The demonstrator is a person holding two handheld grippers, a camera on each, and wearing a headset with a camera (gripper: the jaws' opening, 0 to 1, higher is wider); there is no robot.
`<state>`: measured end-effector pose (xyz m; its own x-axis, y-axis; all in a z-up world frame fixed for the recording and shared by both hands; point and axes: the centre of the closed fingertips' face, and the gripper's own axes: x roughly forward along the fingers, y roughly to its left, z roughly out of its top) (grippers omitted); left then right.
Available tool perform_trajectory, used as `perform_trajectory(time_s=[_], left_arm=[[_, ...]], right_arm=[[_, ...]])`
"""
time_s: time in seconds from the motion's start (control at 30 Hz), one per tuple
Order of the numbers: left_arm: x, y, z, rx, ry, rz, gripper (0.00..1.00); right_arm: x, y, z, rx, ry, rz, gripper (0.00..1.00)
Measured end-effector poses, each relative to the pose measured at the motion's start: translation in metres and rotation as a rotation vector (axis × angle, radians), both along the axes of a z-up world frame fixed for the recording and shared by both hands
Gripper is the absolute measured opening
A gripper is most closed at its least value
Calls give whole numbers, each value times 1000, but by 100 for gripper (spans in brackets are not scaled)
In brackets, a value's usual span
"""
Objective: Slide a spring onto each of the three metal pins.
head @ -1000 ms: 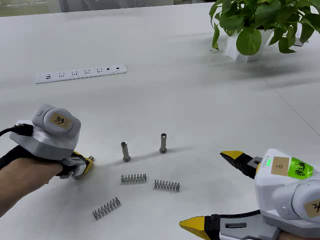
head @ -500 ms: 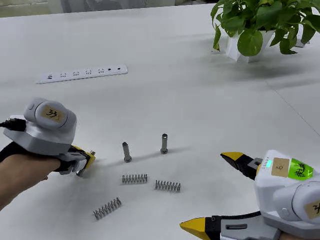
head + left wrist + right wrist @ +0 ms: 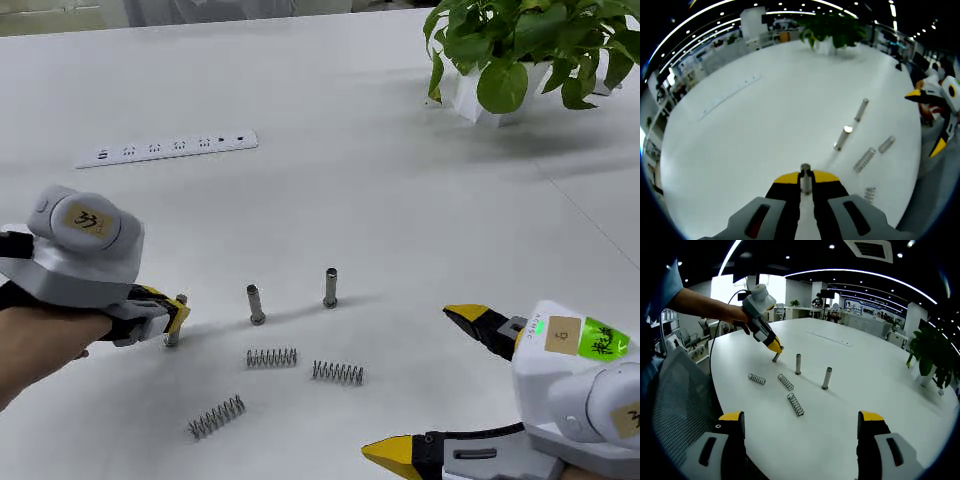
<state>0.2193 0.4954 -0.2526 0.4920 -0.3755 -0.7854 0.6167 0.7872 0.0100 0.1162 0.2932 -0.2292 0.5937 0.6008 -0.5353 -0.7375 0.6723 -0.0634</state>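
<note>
3 pins, 0 springs on them so far. Our left gripper (image 3: 172,316) is pinched narrow on the leftmost pin (image 3: 805,181), with its base at or just above the table (image 3: 380,200); we can't tell if it touches. The middle pin (image 3: 256,304) and right pin (image 3: 330,287) stand upright beside it. All 3 springs lie flat nearer us: near spring (image 3: 216,416), middle spring (image 3: 271,357), right spring (image 3: 337,372). The right gripper (image 3: 406,382) is wide open, empty and well apart from them.

We read this as step 1: the pin is steadied and no spring is fetched. Next the right gripper must grab 1 spring lightly near an end, keep the bore free, line it up with the pin top and slide it down.
</note>
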Motion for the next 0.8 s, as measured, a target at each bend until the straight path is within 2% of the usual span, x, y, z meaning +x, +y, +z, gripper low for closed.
perform_trajectory(time_s=[0.47, 0.8], left_arm=[[-6, 5, 0, -12, 2, 17, 7], [-6, 6, 0, -18, -3, 27, 8]], right_arm=[[-1, 1, -1, -5, 1, 6, 94], [-1, 1, -1, -6, 2, 7, 94]])
